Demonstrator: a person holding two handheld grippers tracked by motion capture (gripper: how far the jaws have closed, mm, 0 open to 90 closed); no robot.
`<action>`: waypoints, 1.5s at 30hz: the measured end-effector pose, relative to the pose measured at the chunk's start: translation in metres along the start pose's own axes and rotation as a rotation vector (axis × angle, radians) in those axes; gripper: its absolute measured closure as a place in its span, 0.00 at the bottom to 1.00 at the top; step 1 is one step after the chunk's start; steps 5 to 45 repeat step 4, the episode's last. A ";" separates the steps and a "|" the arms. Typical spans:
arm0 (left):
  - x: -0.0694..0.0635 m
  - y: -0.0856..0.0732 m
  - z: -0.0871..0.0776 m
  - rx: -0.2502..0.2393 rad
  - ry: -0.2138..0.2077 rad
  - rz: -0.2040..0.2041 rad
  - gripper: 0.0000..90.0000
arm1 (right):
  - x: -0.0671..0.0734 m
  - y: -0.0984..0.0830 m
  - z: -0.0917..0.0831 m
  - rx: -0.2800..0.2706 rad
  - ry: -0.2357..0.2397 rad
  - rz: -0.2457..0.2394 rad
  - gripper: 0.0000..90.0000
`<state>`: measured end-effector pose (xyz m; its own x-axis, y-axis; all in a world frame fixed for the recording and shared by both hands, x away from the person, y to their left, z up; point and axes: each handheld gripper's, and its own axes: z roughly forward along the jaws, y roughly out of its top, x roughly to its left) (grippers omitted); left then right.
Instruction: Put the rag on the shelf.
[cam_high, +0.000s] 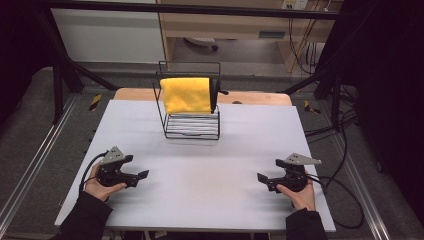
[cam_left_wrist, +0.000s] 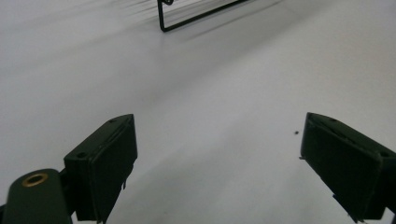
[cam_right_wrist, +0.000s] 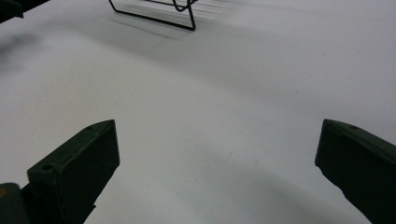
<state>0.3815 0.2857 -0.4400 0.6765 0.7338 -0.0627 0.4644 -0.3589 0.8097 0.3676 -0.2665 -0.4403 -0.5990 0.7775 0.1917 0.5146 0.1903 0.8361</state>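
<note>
A yellow cloth (cam_high: 187, 94) hangs folded over the top bar of a black wire rack (cam_high: 191, 126) at the far middle of the white table (cam_high: 200, 165). My left gripper (cam_high: 141, 176) rests low near the table's front left, held in a hand, jaws wide apart with nothing between them (cam_left_wrist: 217, 154). Near the front right my right gripper (cam_high: 261, 179) is also open and empty (cam_right_wrist: 217, 163), pointing toward the table's middle. The rack's base (cam_left_wrist: 196, 16) shows at the top of the left gripper view, and the same base (cam_right_wrist: 154, 14) at the top of the right gripper view.
A wooden board (cam_high: 260, 98) lies under the table's far edge behind the rack. Black frame bars (cam_high: 65, 65) and cables (cam_high: 345, 150) run along both sides. Between the grippers and the rack the white tabletop is bare.
</note>
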 end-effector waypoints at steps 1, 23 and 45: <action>0.000 -0.002 0.000 0.005 0.001 0.002 0.12 | 0.000 -0.002 -0.001 -0.002 -0.001 -0.004 0.01; 0.001 -0.004 0.000 0.007 0.005 -0.002 0.12 | -0.001 -0.005 -0.001 0.009 -0.016 -0.004 0.01; 0.001 -0.004 0.000 0.007 0.005 -0.002 0.12 | -0.001 -0.005 -0.001 0.009 -0.016 -0.004 0.01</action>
